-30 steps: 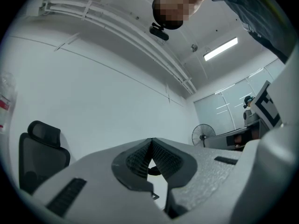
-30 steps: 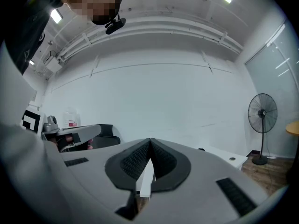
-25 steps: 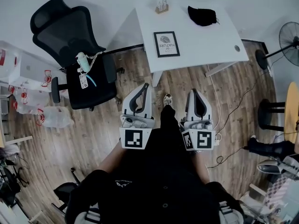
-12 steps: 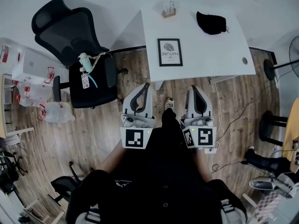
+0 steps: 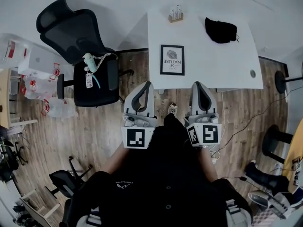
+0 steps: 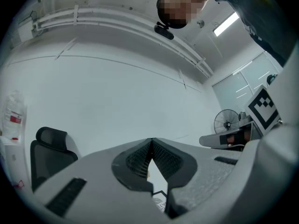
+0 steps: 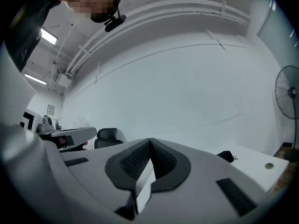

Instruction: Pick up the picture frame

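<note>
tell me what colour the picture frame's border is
Black, with a white inside that bears dark lettering. The picture frame shows best in the head view.

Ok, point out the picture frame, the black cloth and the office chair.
picture frame [image 5: 172, 59], head view, its printed centre.
black cloth [image 5: 221, 30], head view, its middle.
office chair [image 5: 71, 32], head view, its mesh backrest.

white worktop [image 5: 213, 56] on a wood floor [image 5: 94, 126], picture frame [image 5: 172, 59] lying flat toward its near-left corner, little wooden stand [image 5: 175, 15] with clear tubes at the far edge, crumpled black cloth [image 5: 220, 30] far right, round cable hole [image 5: 252, 73] near right, black office chair [image 5: 83, 56] on the floor alongside
</note>
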Available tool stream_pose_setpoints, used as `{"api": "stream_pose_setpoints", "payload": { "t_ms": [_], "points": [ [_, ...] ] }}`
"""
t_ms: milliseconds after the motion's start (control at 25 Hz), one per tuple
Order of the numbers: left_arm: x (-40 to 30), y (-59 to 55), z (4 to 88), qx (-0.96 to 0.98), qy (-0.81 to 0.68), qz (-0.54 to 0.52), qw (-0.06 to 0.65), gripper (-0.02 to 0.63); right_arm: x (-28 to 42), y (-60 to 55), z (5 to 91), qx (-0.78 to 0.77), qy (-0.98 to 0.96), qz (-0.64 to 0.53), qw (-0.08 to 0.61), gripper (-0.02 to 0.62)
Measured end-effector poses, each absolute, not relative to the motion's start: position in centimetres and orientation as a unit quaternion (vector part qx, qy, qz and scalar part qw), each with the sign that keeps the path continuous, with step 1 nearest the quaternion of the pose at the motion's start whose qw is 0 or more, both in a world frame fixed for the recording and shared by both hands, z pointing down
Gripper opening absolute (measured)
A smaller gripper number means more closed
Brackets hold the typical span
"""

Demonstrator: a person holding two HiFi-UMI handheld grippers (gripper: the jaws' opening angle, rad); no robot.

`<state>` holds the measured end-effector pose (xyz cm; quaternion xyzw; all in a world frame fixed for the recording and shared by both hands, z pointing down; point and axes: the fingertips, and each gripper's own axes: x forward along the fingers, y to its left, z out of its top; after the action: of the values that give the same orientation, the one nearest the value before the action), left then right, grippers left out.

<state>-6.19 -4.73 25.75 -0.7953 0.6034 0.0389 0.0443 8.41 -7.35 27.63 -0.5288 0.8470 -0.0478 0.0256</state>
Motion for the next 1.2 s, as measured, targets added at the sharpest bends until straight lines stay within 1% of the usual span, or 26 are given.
{"api": "stream_pose_setpoints", "payload": {
  "t_ms": [560,960,1200],
  "points": [
    [-0.7,-10.5,26.6,-0.765,0.642,0.038,0.047,0.006,14.0,-14.8,28.7,-0.492,0.868,-0.066,0.025,-0.002],
    [-1.5,-12.7,27.7,-0.743,0.668,0.02,0.039,0.006,13.9,-17.2,30.8,-0.469,0.878,-0.093,0.006,-0.002],
    [-2.6,-14.4,29.8,-0.743,0.669,0.005,0.015,0.006,13.5,-19.0,33.2,-0.483,0.867,-0.118,-0.017,-0.002]
  ]
}}
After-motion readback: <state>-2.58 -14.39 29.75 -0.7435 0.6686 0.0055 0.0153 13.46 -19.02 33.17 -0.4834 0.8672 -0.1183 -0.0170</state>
